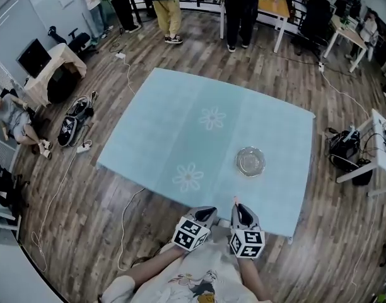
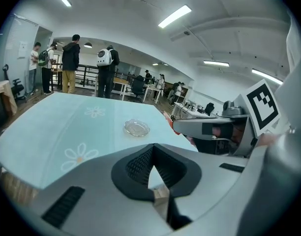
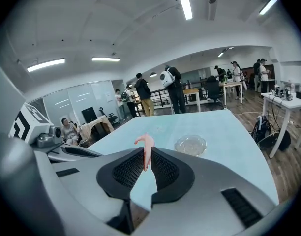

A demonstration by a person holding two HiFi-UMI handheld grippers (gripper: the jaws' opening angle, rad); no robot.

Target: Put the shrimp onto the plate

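A small pink shrimp (image 3: pixel 147 145) sticks up from between the jaws of my right gripper (image 3: pixel 146 159), which is shut on it. In the head view that gripper (image 1: pixel 236 208) hovers at the near edge of the table, with the shrimp (image 1: pixel 235 200) poking from its tip. The clear glass plate (image 1: pixel 250 161) lies empty on the blue cloth, a short way beyond and slightly right of it; the plate (image 3: pixel 190 144) is also ahead in the right gripper view. My left gripper (image 1: pixel 205 213) sits just left of the right one, its jaws shut (image 2: pixel 153 153) on nothing. The plate (image 2: pixel 136 128) lies ahead of it.
The table (image 1: pixel 180 118) carries a light blue cloth with two flower prints (image 1: pixel 212 118). Several people stand at the far side of the room near desks (image 1: pixel 272 5). A white side table (image 1: pixel 382 137) and bags stand to the right, cables and shoes on the floor to the left.
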